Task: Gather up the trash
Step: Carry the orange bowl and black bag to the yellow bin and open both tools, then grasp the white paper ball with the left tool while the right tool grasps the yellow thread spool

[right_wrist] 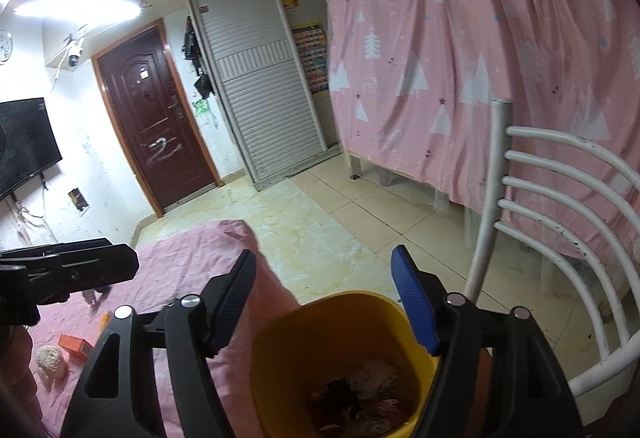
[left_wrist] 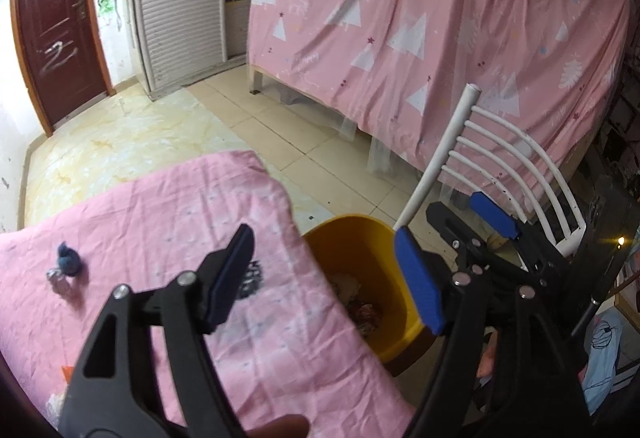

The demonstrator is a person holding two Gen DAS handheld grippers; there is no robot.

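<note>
Pink bedding (left_wrist: 168, 206) is carrying leftover scraps while both empty grippers, left gripper (left_wrist: 324, 278) and right gripper (right_wrist: 332, 302), are gaping beside the yellow bin (right_wrist: 288, 350); likely next, fetching the blue wad (left_wrist: 69, 263) near the far-left edge.

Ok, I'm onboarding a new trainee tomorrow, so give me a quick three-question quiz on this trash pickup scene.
1. True or false: the yellow bin already has trash in it.
2. What is the right claw holding? A) a wrapper B) nothing C) the bin's rim
3. Name the orange item lying on the pink cloth.

Key:
1. True; crumpled scraps lie at the bottom.
2. B; its jaws stand open above the bin.
3. A small orange box, beside a pale crumpled wad.
</note>
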